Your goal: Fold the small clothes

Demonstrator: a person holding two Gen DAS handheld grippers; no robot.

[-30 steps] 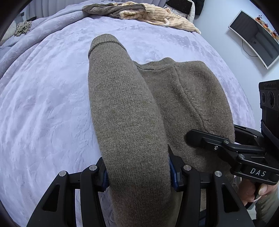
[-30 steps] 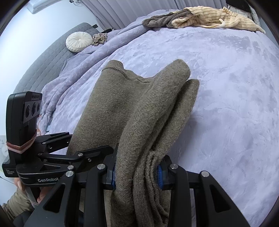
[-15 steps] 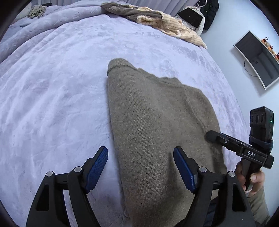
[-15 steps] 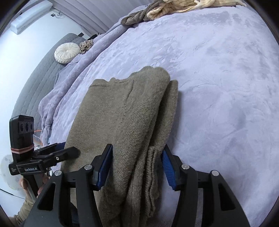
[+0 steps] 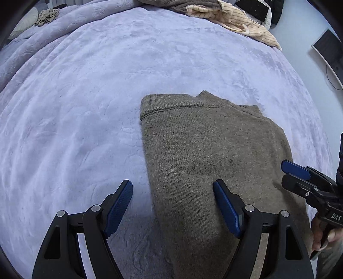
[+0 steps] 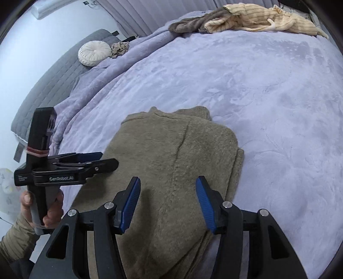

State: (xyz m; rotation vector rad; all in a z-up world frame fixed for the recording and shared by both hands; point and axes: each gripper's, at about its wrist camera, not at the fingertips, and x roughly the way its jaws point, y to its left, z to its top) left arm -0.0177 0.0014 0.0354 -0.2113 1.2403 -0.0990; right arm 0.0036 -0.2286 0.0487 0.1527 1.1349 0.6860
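A folded olive-brown knit sweater [image 5: 210, 154] lies flat on the lavender blanket [image 5: 85, 107]; it also shows in the right wrist view [image 6: 171, 163]. My left gripper [image 5: 171, 203] is open and empty, raised over the sweater's near left edge; it appears from the side in the right wrist view [image 6: 103, 161]. My right gripper [image 6: 167, 199] is open and empty above the sweater's near right part; it shows at the right edge of the left wrist view [image 5: 293, 171].
A pile of unfolded clothes, cream striped [image 6: 263, 19] and grey-brown [image 6: 188, 24], lies at the bed's far edge. A round white cushion [image 6: 94, 52] and a small crumpled cloth [image 6: 120, 48] sit far left. A monitor [image 5: 330, 49] hangs on the right wall.
Both grippers let go of the sweater, opened, and pulled back and up. The sweater dropped from a lifted fold to lying flat on the blanket.
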